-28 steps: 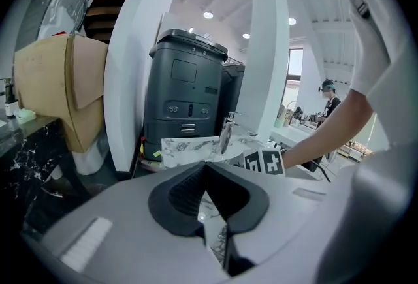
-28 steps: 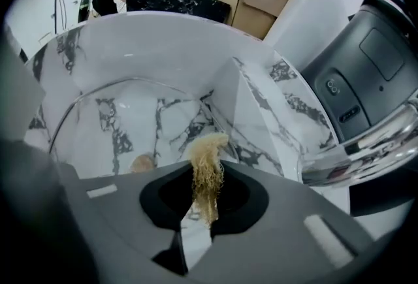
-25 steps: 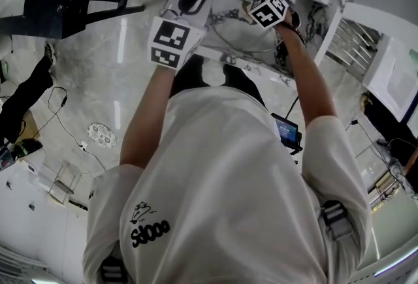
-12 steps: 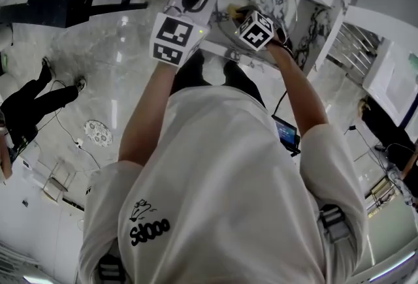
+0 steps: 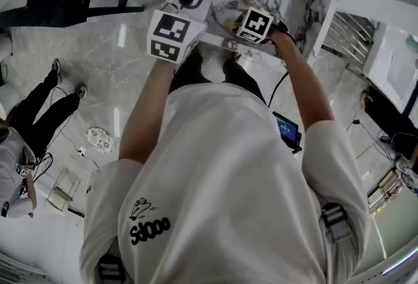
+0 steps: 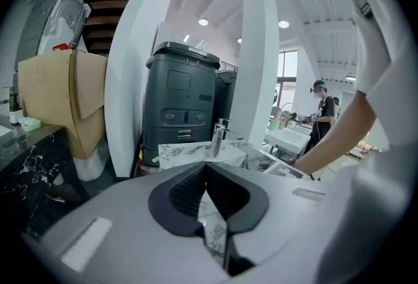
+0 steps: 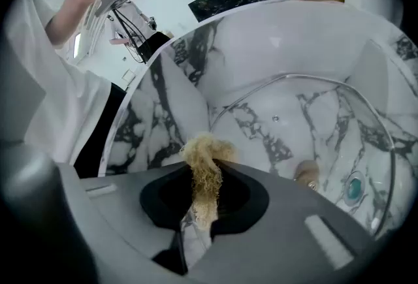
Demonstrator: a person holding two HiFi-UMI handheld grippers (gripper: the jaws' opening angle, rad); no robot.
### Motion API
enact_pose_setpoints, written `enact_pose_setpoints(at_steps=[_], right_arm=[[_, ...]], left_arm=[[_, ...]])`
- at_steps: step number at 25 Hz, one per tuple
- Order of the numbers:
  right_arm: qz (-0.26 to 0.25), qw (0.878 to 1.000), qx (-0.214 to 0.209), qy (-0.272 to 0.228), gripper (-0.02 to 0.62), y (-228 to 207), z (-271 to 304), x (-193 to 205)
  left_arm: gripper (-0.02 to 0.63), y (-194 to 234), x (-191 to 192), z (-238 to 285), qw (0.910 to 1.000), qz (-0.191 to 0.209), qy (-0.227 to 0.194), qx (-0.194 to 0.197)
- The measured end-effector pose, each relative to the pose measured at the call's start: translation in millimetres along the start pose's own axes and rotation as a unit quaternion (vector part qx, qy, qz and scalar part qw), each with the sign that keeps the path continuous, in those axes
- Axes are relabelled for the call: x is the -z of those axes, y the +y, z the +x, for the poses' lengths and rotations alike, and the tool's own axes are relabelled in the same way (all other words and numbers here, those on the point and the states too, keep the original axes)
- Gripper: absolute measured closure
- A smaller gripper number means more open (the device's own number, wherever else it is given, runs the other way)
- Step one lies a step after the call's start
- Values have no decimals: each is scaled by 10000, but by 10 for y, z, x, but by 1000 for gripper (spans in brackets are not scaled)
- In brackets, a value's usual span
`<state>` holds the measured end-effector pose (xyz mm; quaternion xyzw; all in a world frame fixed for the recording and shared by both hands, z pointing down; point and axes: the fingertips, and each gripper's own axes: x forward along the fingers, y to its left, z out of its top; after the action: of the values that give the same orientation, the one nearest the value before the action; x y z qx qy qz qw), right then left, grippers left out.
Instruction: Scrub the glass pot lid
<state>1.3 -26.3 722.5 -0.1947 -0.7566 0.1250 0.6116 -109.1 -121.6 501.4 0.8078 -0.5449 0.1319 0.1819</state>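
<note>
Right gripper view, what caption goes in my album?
The right tool pinches a tan scrubber by the glass pot lid in a marble sink.

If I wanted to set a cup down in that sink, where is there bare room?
Most of the sink is taken: the glass lid fills its middle, and the right tool holds a scrubber at the lid's near rim. Bare marble remains between lid and the sink's far edge, and on the veined wall beside the scrubber.

head view: steeply down, onto sink [image 5: 312, 12] | left gripper view: level | right gripper view: close, same sink
</note>
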Motion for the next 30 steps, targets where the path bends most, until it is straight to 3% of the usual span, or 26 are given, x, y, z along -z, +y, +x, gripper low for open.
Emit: enact_pose_setpoints(at_steps=[3, 5, 9, 13, 20, 30], right_arm=[[54, 9995, -301, 86, 545, 134, -27, 119], [141, 9996, -228, -16, 545, 122, -100, 183], [335, 9974, 501, -404, 545, -64, -389, 286], [705, 9804, 1377, -1223, 545, -215, -876, 328], [1424, 9181, 2752, -2471, 546, -217, -1840, 434], [1995, 7995, 4185, -3820, 545, 142, -3082, 501]], left_arm=[[597, -51, 1, -11, 9999, 70, -34, 63], [597, -92, -3, -7, 9999, 88, -39, 104], [595, -189, -55, -2, 9997, 150, -84, 178], [597, -300, -151, 29, 9989, 289, -178, 330], [597, -394, -453, 75, 9962, 538, -444, 520], [596, -426, -1022, 12, 9890, 1011, -876, 630]])
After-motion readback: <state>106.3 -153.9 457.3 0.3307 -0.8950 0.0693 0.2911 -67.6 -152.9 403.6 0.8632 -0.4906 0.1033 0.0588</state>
